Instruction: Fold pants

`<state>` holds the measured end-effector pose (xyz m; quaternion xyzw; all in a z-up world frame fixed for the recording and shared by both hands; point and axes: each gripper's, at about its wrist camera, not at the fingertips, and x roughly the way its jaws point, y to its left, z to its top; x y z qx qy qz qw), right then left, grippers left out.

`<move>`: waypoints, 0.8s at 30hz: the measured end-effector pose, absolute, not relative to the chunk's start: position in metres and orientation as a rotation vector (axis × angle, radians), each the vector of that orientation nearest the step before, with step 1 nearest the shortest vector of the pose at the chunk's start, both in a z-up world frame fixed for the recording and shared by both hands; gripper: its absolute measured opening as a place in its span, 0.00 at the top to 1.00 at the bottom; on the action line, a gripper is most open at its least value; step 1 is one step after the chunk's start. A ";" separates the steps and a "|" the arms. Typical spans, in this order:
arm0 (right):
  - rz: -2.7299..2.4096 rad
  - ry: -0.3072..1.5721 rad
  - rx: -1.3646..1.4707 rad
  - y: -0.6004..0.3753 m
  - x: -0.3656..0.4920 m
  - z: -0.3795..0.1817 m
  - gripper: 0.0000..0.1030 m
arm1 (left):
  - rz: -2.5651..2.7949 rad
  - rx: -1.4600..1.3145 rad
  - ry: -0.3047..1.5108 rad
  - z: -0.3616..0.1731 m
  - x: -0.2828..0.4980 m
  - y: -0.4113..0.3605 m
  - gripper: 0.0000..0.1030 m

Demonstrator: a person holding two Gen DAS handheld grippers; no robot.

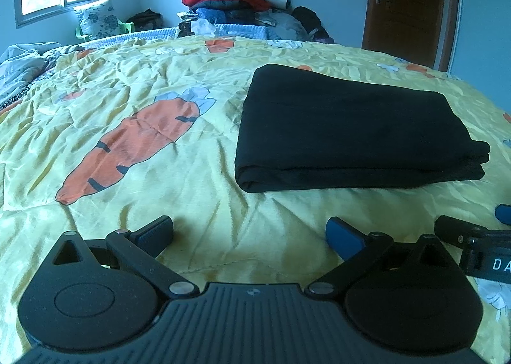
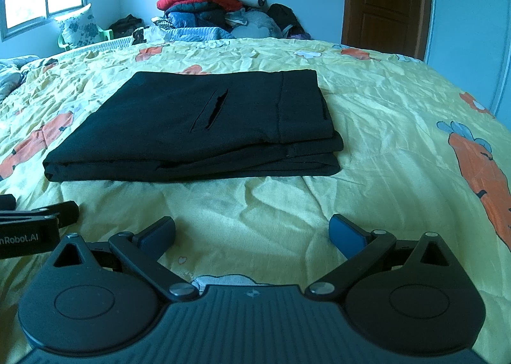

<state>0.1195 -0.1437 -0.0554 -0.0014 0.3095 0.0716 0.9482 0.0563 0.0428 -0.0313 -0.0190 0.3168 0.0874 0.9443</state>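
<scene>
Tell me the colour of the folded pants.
Black pants; clearest in the right wrist view.

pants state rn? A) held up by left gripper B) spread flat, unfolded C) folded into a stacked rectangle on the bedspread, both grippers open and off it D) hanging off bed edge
C: the black pants lie as a layered rectangle on the yellow bedspread; the left gripper and right gripper are both open, short of the cloth.

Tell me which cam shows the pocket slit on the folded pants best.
Right wrist: the pocket slit faces it, open on top of the folded pants. Left wrist shows the pants as plain black, no slit visible.
</scene>
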 end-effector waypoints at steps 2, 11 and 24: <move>0.145 0.629 0.000 -0.144 0.119 -0.055 0.00 | 0.179 -0.039 0.646 -0.031 0.056 0.043 0.00; 0.142 0.631 -0.006 -0.142 0.119 -0.055 0.00 | 0.180 -0.039 0.645 -0.031 0.056 0.043 0.00; 0.105 0.630 0.012 -0.148 0.121 -0.055 0.00 | 0.179 -0.041 0.647 -0.031 0.056 0.042 0.00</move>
